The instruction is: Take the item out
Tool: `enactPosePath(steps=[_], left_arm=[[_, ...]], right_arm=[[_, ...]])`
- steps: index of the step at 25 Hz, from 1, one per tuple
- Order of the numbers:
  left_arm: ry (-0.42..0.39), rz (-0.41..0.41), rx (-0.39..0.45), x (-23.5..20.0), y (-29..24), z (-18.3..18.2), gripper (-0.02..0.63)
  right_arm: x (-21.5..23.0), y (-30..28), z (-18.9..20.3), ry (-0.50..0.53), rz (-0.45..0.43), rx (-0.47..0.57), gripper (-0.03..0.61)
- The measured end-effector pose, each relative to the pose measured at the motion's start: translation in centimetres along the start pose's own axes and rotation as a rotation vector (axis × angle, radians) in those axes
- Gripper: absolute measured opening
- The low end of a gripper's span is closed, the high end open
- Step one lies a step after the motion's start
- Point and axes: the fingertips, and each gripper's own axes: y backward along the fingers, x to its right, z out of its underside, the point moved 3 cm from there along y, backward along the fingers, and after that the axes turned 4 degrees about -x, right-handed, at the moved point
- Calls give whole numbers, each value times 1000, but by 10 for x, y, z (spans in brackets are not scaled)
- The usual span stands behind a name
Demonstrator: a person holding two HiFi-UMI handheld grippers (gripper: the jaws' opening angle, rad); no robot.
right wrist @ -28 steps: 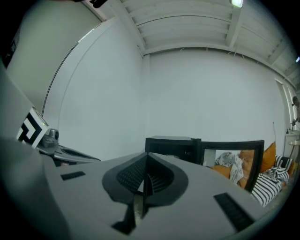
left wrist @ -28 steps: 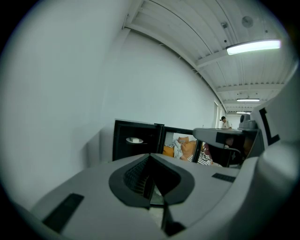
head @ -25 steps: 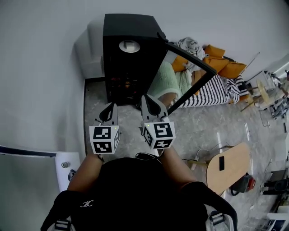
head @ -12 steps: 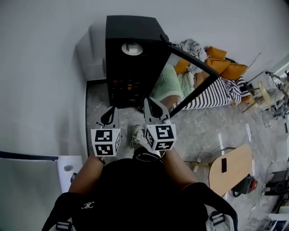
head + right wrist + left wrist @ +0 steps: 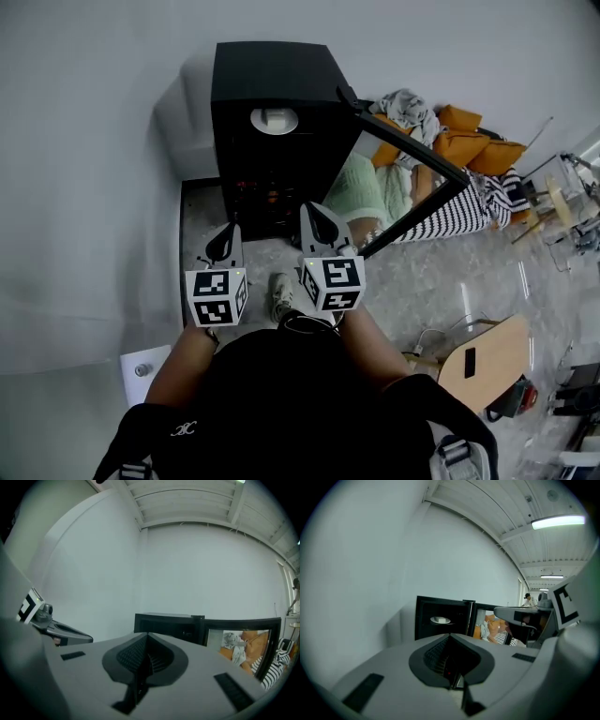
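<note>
A person is standing on the stone floor (image 5: 201, 221), one shoe (image 5: 279, 292) showing between the arms. The person is holding the left gripper (image 5: 224, 241) and right gripper (image 5: 317, 223) side by side, both closed on nothing and pointing at a black cabinet (image 5: 272, 75) against the far wall. Its glass door (image 5: 403, 187) is hanging open to the right. Small orange-red things (image 5: 267, 197) are glinting on a shelf inside. One of these is probably the item to take out, though the dark interior is hiding its shape. A white dish (image 5: 274, 119) is sitting on the cabinet's top. A reach made with the jaws together would shove the item deeper, and a wide right swing could strike the door's edge.
</note>
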Motion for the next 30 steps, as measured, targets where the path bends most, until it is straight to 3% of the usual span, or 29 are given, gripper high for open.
enactPosePath(steps=[16,24,27,30], left_arm=[[5,-30,-96,-19,-159,-45,0],[13,-118,-128,-32,-230,-54,0],[91,-153,-123,-39,-252,-56,0],[313,-137,-66,-46,-269,-61,0]], right_arm=[[94,-149,6,47,-52,-80,8],[126,-212,21,41,-101,-115,8],[133,-233,26,15,-116,-128,8],[137,-251,31,-37,-128,-131,8]])
